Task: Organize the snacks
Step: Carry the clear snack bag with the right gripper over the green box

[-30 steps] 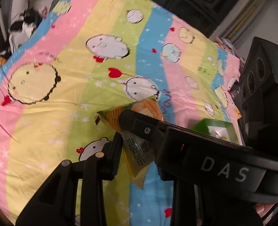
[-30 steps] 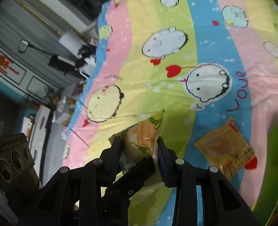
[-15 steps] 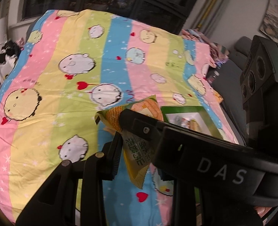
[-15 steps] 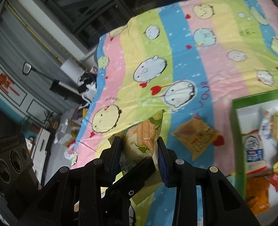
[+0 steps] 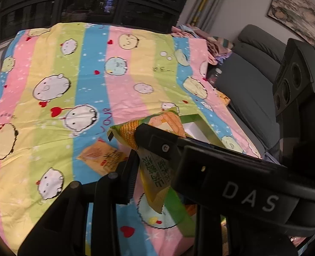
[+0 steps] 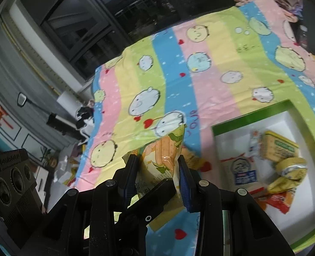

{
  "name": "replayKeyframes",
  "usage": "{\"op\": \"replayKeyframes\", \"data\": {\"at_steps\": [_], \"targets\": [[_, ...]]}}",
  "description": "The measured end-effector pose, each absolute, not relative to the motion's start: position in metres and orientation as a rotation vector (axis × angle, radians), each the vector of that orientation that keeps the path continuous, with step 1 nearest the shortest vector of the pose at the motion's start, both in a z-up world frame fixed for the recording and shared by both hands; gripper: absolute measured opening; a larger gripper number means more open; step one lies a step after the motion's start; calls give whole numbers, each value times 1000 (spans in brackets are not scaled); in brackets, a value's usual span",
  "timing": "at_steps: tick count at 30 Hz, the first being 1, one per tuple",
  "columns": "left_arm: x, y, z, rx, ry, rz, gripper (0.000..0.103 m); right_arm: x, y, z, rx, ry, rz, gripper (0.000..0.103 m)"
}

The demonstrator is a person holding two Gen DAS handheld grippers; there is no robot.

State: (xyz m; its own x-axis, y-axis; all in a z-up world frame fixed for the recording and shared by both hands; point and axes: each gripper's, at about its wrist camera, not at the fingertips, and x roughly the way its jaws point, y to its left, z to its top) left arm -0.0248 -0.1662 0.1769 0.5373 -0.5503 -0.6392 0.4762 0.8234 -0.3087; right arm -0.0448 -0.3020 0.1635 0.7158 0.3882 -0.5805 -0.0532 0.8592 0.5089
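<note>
Now both my grippers clamp one corn snack packet (image 5: 155,170), same as a second ago, but the scene has slid: the green-rimmed box (image 6: 251,115) was only a sliver at the right edge before, and now it fills the right of the right-wrist view. The bedsheet (image 5: 50,111) has shifted left and away under us.

My left gripper (image 5: 152,166) is clenched on the packet's lower printed part; my right gripper (image 6: 157,177) pinches the same packet (image 6: 164,151) lower down, its corn-picture end sticking up past the fingers. The packet hangs in the air above the sheet, close to the box's left rim, not inside it.

Room: the striped sheet is bare and wide to the left and far side. An orange flat packet (image 5: 102,157) lies on the sheet just left of the held one. The bed's right edge drops to a grey sofa (image 5: 253,81).

Left-wrist view shows only the box's far corner (image 5: 198,123), the rest blocked by my right gripper's body. Right-wrist view shows the box's white inside holding several snacks (image 6: 277,147), bunched toward its right half, left part bare.
</note>
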Motion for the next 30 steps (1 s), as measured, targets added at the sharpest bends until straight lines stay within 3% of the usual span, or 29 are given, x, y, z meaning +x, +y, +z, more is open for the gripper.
{"op": "replayKeyframes", "data": {"at_steps": [30], "targets": [[-2, -262, 145, -20, 927, -803, 31, -47, -397, 126, 631, 784, 44, 39]]}}
